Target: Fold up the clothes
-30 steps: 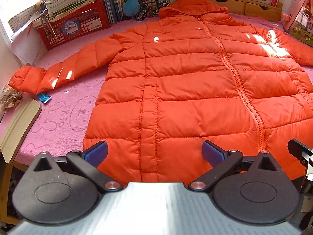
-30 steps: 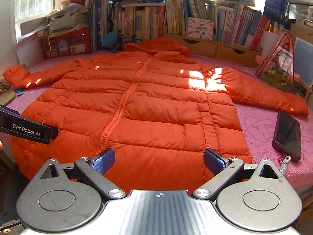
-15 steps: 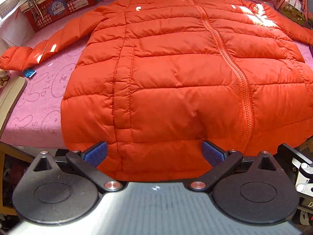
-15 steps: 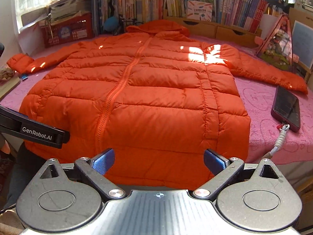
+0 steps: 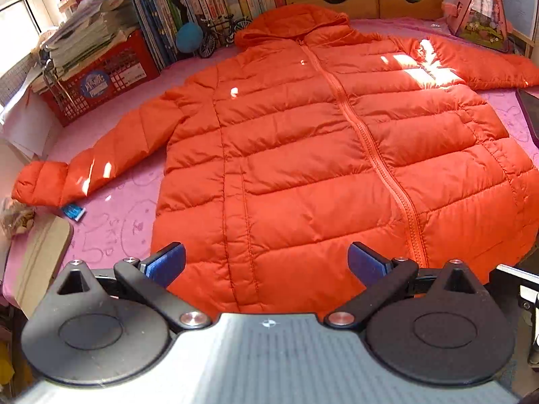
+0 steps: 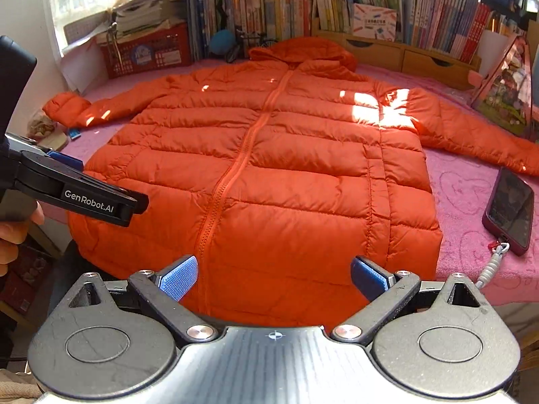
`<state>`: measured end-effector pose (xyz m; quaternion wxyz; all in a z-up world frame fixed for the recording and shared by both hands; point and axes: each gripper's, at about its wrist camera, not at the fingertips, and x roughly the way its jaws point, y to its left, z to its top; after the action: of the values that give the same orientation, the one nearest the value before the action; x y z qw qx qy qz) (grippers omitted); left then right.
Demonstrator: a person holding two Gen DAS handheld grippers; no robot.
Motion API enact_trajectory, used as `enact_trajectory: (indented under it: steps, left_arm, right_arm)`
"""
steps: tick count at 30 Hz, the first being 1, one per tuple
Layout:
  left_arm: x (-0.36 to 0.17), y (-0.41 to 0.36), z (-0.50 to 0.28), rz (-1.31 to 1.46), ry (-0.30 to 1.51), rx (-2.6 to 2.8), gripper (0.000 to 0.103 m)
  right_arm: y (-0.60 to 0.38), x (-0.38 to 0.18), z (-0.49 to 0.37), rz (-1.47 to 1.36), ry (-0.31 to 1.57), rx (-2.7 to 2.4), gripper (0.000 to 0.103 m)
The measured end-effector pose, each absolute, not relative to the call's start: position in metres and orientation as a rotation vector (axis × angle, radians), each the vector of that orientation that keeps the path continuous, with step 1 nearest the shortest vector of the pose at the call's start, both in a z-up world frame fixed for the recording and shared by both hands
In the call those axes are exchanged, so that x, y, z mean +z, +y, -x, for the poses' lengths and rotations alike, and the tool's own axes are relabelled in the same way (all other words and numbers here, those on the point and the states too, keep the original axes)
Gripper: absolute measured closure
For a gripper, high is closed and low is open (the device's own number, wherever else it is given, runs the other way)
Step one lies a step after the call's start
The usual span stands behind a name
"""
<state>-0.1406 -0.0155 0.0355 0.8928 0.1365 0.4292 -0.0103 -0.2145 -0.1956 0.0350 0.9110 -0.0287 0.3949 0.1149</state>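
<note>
We see the orange puffer jacket (image 5: 303, 155) spread flat, front up and zipped, on the pink cover (image 5: 111, 222), hood at the far end and both sleeves stretched out to the sides. The left gripper (image 5: 266, 262) has its jaws spread wide, nothing between them; the jacket hem lies right ahead of its fingertips, no contact visible. The right gripper (image 6: 274, 277) is also wide apart and empty, with the hem just ahead and the zipper line (image 6: 229, 181) running forward left of its centre. Right of the right gripper, a dark phone (image 6: 510, 208) lies on the cover, apart from the jacket. A red crate (image 5: 101, 80) sits far left ahead of the left gripper, books (image 6: 438, 17) behind the hood.
</note>
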Motion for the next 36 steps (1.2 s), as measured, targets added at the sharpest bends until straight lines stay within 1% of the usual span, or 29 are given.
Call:
enact_trajectory:
  steps: [3,6,9,15,21,25,27,29,33,36]
  left_arm:
    - [0.062,-0.019,0.137,-0.334,0.792,-0.034,0.000]
    - [0.072,-0.021,0.133,-0.311,0.788,-0.058,0.000]
    - [0.070,-0.023,0.133,-0.291,0.801,-0.083,0.000]
    - [0.050,-0.034,0.131,-0.295,0.876,-0.114,0.000]
    - [0.034,-0.046,0.127,-0.305,0.887,-0.107,0.000]
    - [0.028,-0.050,0.116,-0.295,0.894,-0.100,0.000]
    - [0.028,-0.047,0.109,-0.276,0.892,-0.090,0.000]
    - [0.027,-0.040,0.097,-0.242,0.879,-0.058,0.000]
    - [0.022,-0.016,0.069,-0.198,0.888,0.044,0.000]
    - [0.013,0.003,0.052,-0.180,0.895,0.135,0.000]
  right_arm:
    - [-0.201,0.066,0.206,0.084,0.733,0.222,0.002]
    - [-0.205,0.083,0.202,0.100,0.667,0.204,0.001]
    - [-0.207,0.084,0.199,0.085,0.653,0.204,0.001]
    - [-0.209,0.059,0.193,0.053,0.730,0.199,0.001]
    - [-0.219,0.037,0.191,0.017,0.766,0.147,0.001]
    - [-0.226,0.032,0.186,0.029,0.744,0.096,0.001]
    - [-0.234,0.035,0.181,0.033,0.685,0.069,0.001]
    - [-0.249,0.041,0.174,0.025,0.607,0.029,0.001]
    - [-0.315,0.053,0.142,-0.052,0.457,-0.170,0.001]
    - [-0.392,0.053,0.107,-0.179,0.425,-0.318,0.001]
